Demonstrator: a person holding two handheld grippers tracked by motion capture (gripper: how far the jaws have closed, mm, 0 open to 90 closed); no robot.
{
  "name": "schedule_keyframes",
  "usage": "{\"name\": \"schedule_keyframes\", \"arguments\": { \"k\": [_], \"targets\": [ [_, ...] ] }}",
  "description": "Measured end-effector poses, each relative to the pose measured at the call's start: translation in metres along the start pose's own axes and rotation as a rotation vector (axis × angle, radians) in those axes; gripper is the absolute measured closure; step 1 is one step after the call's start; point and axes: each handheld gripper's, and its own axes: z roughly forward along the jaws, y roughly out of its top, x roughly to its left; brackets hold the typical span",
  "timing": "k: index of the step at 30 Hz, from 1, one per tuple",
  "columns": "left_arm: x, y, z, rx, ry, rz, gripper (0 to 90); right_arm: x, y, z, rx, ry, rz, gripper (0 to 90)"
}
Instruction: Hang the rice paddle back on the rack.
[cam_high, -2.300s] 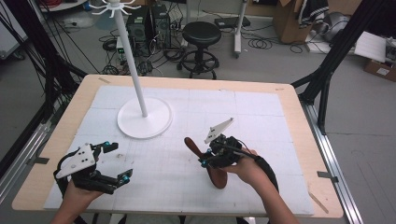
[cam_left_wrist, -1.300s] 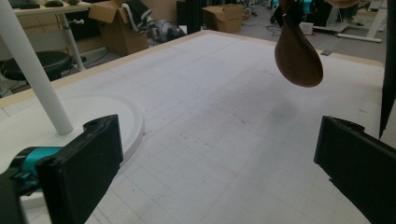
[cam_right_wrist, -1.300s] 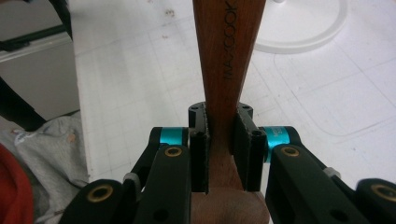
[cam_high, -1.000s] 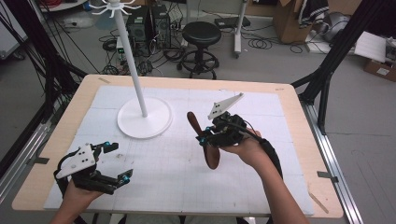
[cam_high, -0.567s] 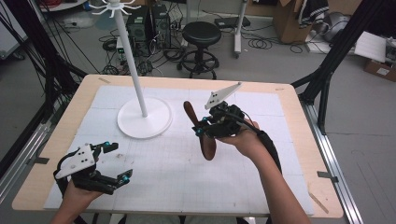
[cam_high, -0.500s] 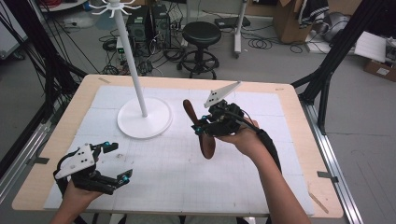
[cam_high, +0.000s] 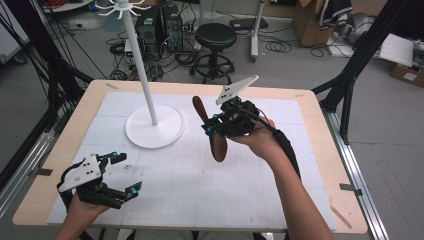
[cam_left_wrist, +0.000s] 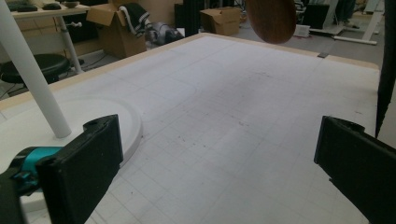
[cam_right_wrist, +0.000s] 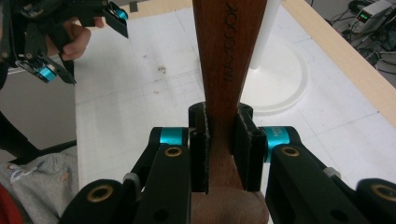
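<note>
While the white stand (cam_high: 154, 127) rises just beyond the right tongs (cam_high: 212, 129), clamped on the wooden spoon (cam_high: 210, 130), its bowl hangs downward; left tongs (cam_high: 125, 172) gape apart.

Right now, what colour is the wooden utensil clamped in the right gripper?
Dark reddish-brown wooden utensil, clearest in the right gripper view.
</note>
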Motion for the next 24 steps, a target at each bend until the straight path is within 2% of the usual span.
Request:
{"name": "schedule_keyframes", "arguments": {
  "k": [24],
  "targets": [
    [-0.001, 0.001, -0.001, -0.002, -0.005, 0.006, 1.7, -0.009, 0.036, -0.009, -0.030, -0.003, -0.017, 78.3]
  ]
}}
